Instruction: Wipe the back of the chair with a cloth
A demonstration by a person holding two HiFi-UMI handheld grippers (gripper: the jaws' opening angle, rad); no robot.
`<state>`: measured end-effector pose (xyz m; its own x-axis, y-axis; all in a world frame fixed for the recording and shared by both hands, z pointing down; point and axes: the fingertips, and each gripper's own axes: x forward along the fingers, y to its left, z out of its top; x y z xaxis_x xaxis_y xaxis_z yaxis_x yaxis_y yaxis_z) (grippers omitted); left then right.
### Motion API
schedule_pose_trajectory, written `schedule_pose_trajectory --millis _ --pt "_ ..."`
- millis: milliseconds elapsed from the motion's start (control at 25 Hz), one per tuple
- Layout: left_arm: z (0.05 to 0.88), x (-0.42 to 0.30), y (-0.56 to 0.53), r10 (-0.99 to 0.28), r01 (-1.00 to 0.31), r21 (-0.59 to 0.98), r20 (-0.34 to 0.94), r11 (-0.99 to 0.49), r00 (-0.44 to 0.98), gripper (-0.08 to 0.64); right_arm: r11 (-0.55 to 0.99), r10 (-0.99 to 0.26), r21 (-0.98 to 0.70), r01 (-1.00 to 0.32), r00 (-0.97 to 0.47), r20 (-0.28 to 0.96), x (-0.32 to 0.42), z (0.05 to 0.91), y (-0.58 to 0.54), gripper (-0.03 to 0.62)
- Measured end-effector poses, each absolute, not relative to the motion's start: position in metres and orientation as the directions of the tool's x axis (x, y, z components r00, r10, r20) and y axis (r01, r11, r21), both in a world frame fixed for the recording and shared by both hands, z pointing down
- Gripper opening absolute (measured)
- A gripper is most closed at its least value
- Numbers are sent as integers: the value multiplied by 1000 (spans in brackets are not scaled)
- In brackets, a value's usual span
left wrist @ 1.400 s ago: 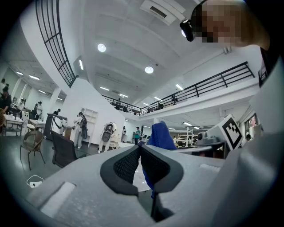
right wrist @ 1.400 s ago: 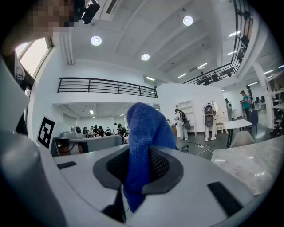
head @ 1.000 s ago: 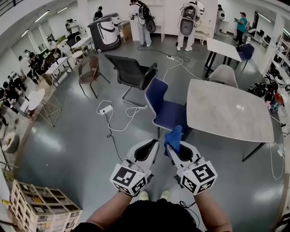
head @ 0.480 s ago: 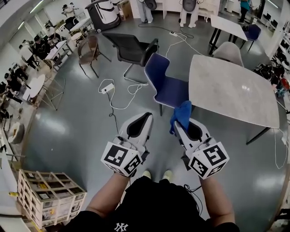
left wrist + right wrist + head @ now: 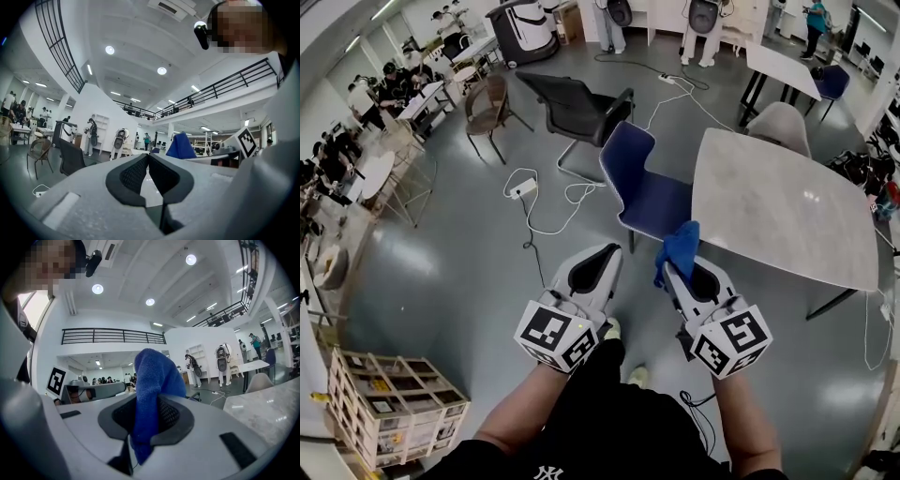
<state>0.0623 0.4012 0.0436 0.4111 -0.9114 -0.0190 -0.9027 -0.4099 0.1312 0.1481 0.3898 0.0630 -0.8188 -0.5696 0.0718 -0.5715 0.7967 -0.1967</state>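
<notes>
A blue chair (image 5: 642, 183) stands ahead of me beside the grey table (image 5: 778, 211), its back toward the far left. My right gripper (image 5: 680, 267) is shut on a blue cloth (image 5: 679, 247), which sticks up between the jaws (image 5: 152, 380). My left gripper (image 5: 595, 264) is held level beside it, shut with nothing in it (image 5: 148, 159). Both grippers hang over the floor, short of the chair's seat.
A black office chair (image 5: 577, 112) stands behind the blue one, a brown wicker chair (image 5: 490, 112) further left. A white cable and power strip (image 5: 523, 187) lie on the floor. A wooden crate (image 5: 389, 408) sits at the lower left. People work at far tables.
I have stepped a little closer to the blue chair; one foot is forward. Both grippers stay side by side, the cloth still held in the right one.
</notes>
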Motion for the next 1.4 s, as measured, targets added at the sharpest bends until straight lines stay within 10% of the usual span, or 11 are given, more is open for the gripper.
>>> schedule_pose_trajectory --millis 840,1400 --pt "110 -88 117 -907 -901 135 21 -413 420 21 824 -526 -148 -547 -836 158 -22 128 121 81" --pt "193 -125 -56 -952 -943 182 83 -278 296 21 929 -277 -167 -330 -920 278 -74 255 -53 81"
